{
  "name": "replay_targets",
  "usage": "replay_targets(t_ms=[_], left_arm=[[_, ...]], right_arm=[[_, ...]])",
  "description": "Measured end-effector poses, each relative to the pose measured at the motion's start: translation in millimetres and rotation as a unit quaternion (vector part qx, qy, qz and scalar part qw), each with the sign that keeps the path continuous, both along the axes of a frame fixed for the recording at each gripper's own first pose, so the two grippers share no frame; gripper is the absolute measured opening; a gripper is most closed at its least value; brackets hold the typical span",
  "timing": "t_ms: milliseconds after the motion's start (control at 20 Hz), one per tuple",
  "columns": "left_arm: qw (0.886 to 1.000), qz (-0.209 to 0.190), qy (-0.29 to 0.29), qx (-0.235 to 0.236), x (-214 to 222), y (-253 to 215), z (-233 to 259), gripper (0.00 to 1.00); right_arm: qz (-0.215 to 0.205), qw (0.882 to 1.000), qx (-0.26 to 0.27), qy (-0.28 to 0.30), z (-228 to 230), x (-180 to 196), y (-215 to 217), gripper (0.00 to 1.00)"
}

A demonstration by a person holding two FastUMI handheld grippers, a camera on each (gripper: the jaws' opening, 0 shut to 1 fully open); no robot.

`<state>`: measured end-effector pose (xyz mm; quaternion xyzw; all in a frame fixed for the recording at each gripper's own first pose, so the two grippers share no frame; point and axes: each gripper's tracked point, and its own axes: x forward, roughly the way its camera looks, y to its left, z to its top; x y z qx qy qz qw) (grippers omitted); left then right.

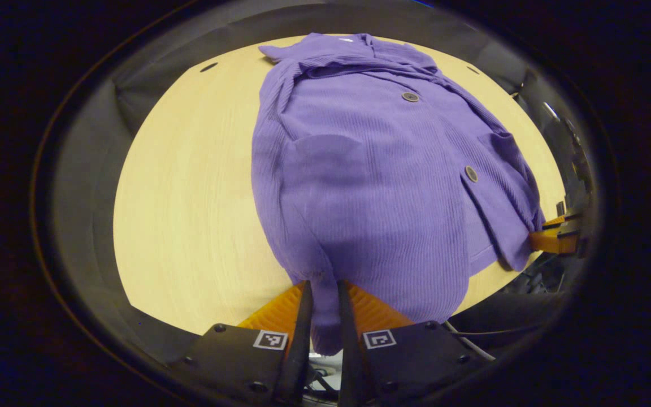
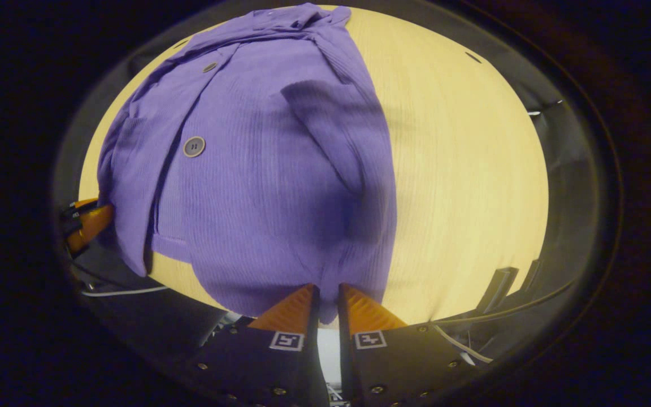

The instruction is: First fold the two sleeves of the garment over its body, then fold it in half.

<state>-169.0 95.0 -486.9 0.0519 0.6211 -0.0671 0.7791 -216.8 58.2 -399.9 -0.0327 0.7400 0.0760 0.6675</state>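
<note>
Both hand-held grippers pinch the near hem of the purple garment (image 1: 370, 186). At the bottom middle of the left gripper view, the left hand-held gripper (image 1: 324, 294) has its fingers closed on the cloth. At the bottom middle of the right gripper view, the right hand-held gripper (image 2: 328, 297) is closed on the hem too. Going big to small: the pale wooden worktop (image 1: 190, 215) carries the garment, which lies spread in the middle with both sleeves folded over its body. Two round buttons (image 2: 194, 146) sit on its front.
</note>
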Motion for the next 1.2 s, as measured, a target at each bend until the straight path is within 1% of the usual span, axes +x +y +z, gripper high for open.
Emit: replay_targets(t_ms=[50, 100, 150, 200, 250, 300, 400, 600, 750, 850, 1050, 1200], left_arm=[[1.0, 0.006, -0.004, -0.003, 5, 0, 1, 0.34], [1.0, 0.01, -0.008, -0.007, 5, -1, 1, 0.24], [1.0, 0.011, -0.005, -0.008, 4, -1, -1, 0.22], [1.0, 0.011, -0.006, -0.006, 3, -1, 1, 0.15], [1.0, 0.014, -0.016, -0.01, 6, -3, 5, 0.14], [1.0, 0.012, -0.024, -0.012, 7, -3, 6, 0.06], [0.999, 0.016, -0.032, -0.017, 7, -3, 4, 0.07], [0.999, 0.015, -0.05, -0.015, 14, -4, 13, 0.06], [0.997, 0.008, -0.069, -0.016, 26, -7, 27, 0.06], [0.997, 0.017, -0.077, -0.023, 39, -9, 34, 0.07], [0.994, 0.045, -0.094, -0.039, 69, -13, 54, 0.06], [0.991, 0.052, -0.112, -0.045, 99, -19, 68, 0.06]], right_arm=[[0.005, 1.0, -0.001, -0.002, -2, 0, -1, 0.18], [-0.001, 1.0, -0.007, -0.01, 2, 0, -2, 0.18], [-0.001, 1.0, -0.01, -0.014, -2, -2, -1, 0.1], [0.004, 1.0, -0.012, -0.017, 1, 1, -1, 0.02], [0.007, 1.0, -0.012, -0.016, -1, 2, -2, 0.02], [0.005, 1.0, -0.011, -0.02, 0, 3, -2, 0.02], [-0.006, 1.0, -0.005, -0.024, -1, 2, -2, 0.0], [-0.031, 0.999, 0.004, -0.039, 2, 10, -2, 0.0], [-0.035, 0.998, 0.007, -0.055, 9, 22, -2, 0.0], [-0.038, 0.997, 0.011, -0.066, 15, 33, -1, 0.0], [-0.051, 0.994, 0.023, -0.093, 29, 69, 2, 0.0], [-0.057, 0.991, 0.029, -0.121, 45, 105, 3, 0.0]])
